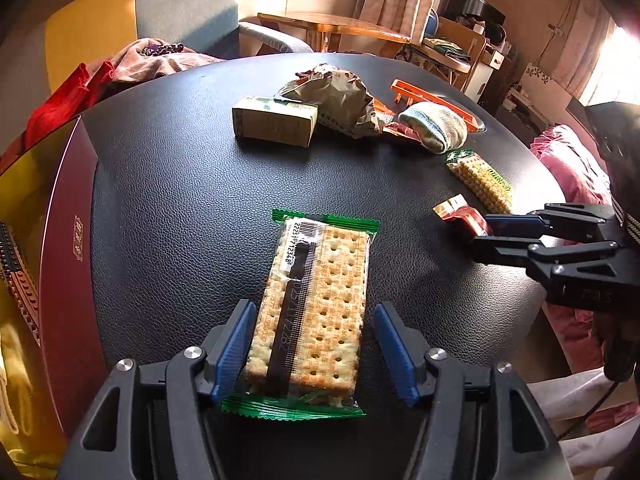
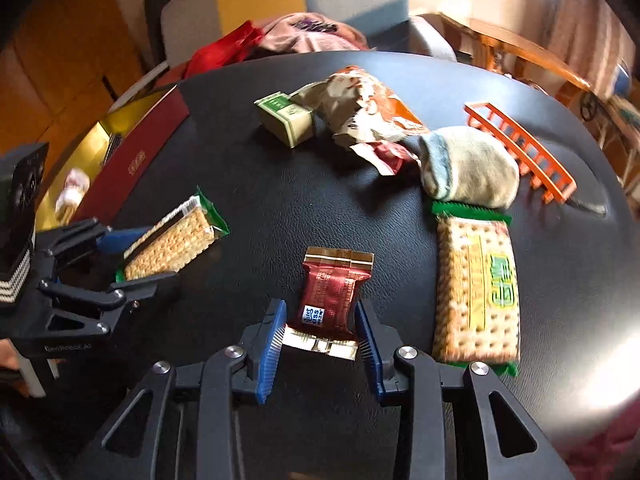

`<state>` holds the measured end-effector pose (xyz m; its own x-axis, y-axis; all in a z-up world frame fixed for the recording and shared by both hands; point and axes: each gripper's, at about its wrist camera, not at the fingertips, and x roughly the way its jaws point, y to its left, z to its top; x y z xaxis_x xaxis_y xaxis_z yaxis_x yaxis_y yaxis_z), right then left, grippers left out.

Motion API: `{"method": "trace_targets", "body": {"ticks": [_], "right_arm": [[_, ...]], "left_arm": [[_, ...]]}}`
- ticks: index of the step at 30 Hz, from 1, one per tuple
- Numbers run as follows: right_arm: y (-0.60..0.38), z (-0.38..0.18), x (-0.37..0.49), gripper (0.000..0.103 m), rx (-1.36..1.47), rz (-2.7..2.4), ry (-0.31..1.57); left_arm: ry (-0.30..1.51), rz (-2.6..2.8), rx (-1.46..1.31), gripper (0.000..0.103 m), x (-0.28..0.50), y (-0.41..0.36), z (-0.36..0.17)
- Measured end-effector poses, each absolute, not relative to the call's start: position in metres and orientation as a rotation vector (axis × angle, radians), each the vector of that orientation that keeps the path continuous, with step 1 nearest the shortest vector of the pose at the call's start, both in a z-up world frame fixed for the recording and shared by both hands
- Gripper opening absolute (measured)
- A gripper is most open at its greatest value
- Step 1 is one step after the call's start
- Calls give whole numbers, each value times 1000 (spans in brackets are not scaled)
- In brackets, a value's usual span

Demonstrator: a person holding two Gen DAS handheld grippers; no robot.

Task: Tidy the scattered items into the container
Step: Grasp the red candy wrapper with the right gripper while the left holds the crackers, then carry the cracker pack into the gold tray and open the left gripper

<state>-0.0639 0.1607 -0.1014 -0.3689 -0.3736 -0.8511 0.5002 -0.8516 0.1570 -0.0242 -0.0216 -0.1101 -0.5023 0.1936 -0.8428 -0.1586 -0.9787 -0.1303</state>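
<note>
A green-edged cracker pack (image 1: 316, 300) lies on the black table between the jaws of my left gripper (image 1: 316, 344), which is open around it with a gap on the right side. It also shows in the right wrist view (image 2: 172, 244). A small red chocolate bar (image 2: 332, 300) lies between the jaws of my right gripper (image 2: 320, 340), which stands close around it. The dark red box with a gold inside (image 1: 64, 240) sits at the table's left edge. A second cracker pack (image 2: 476, 288), a sock (image 2: 468, 168), an orange rack (image 2: 520, 148), a crumpled bag (image 2: 356, 112) and a green carton (image 2: 284, 118) lie farther back.
Red and pink cloths (image 1: 120, 68) are piled beyond the table's far left edge. A wooden table (image 1: 332, 28) and shelves stand behind. A pink cushion (image 1: 572, 168) lies off the right edge.
</note>
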Motion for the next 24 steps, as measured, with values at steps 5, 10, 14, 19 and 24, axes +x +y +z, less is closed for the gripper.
{"method": "trace_targets", "body": {"ticks": [5, 10, 14, 19, 24], "right_arm": [[167, -104, -62, 37, 1351, -2316, 46], [162, -105, -58, 37, 1335, -2378, 43], [154, -107, -59, 37, 1335, -2407, 87], [143, -108, -57, 37, 1335, -2460, 147], [141, -110, -56, 35, 1337, -2490, 146]], "left_arm": [[-57, 2554, -1446, 63, -25, -22, -110], [-84, 2539, -1471, 63, -28, -26, -106], [-89, 2533, -1477, 63, -30, -28, -105], [-62, 2538, -1484, 63, -32, -25, -106], [-21, 2545, -1506, 63, -38, -23, -107]]}}
